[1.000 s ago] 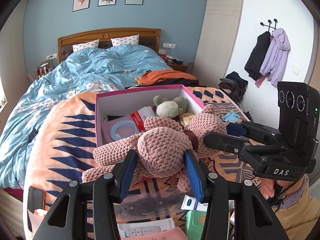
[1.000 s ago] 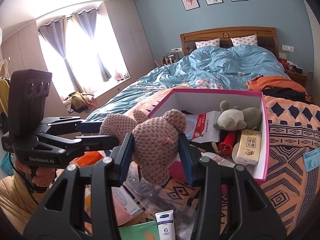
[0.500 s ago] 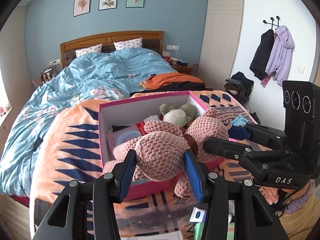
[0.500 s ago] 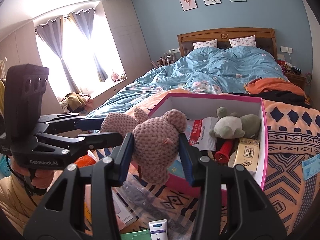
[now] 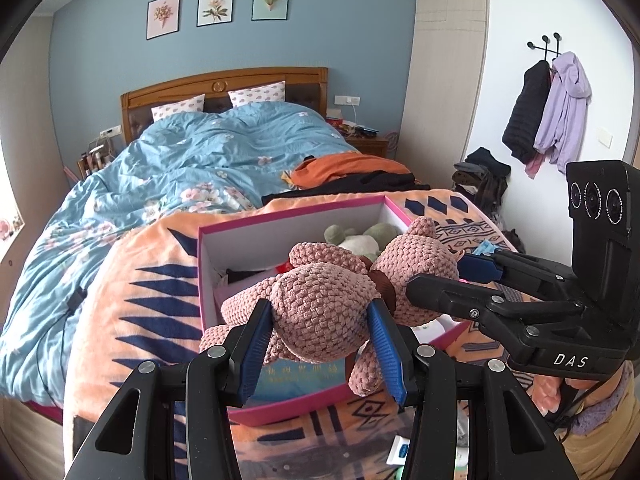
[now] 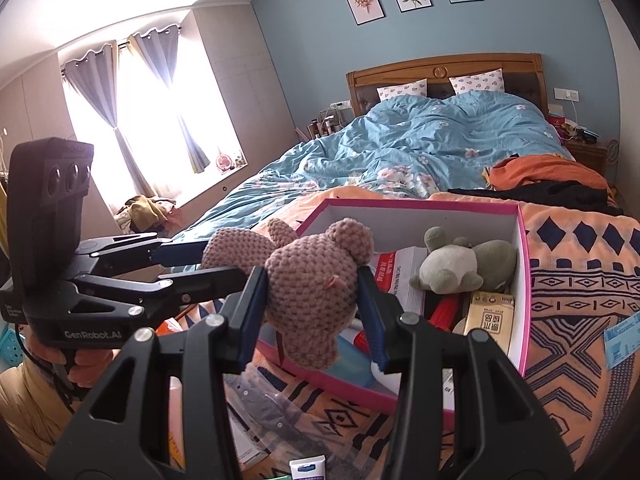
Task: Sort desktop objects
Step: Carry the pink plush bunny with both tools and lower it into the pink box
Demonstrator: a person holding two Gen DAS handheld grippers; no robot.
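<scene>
A pink crocheted teddy bear (image 5: 320,304) hangs over the near part of a pink-rimmed white box (image 5: 280,224). My left gripper (image 5: 320,320) is shut on the bear's body, and my right gripper (image 6: 312,292) is shut on its head (image 6: 312,280). In the left wrist view the right gripper (image 5: 448,276) reaches in from the right; in the right wrist view the left gripper (image 6: 208,260) reaches in from the left. The box (image 6: 524,280) holds a grey-green plush toy (image 6: 464,264), a yellow carton (image 6: 488,316), a red tube and white packets.
The box sits on an orange and navy patterned blanket (image 6: 580,280) at the foot of a bed with a blue duvet (image 5: 192,168). Loose tubes, packets and a clear plastic bag (image 6: 280,408) lie in front of the box. Coats hang on the right wall (image 5: 548,112).
Both grippers have carried the bear forward, from in front of the box to above its near part. The grips on body and head are unchanged.
</scene>
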